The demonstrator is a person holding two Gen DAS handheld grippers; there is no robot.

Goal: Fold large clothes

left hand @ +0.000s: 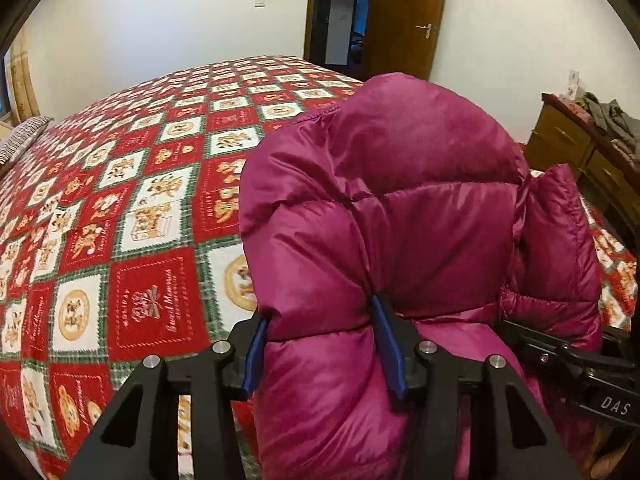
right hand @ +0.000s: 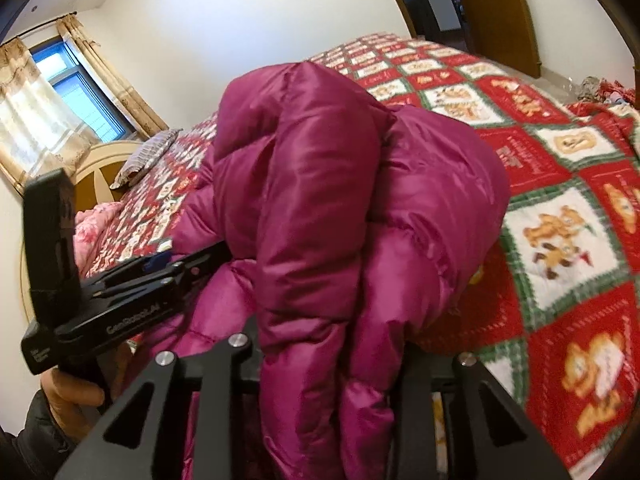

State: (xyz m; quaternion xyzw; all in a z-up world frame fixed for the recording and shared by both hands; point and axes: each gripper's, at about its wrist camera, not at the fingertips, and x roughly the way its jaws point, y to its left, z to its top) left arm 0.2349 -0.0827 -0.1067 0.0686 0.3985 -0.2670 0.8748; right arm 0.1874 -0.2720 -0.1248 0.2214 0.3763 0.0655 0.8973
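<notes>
My left gripper (left hand: 324,348) had its blue jaws clamped on a puffy section of the magenta down jacket (left hand: 400,208), which bulged up and away from me, draped over both grippers. To its right, my right gripper (right hand: 332,364) was buried under the same jacket; folds ran between its jaws, which I judged were pinching the fabric, though the pads were hidden. Both hands sat equally near, side by side, with the bulk ahead of them, over the bed. The bedspread (left hand: 132,216), red and green checks with bears, lay flat beyond. A wooden door (left hand: 408,16) stood at the far wall.
</notes>
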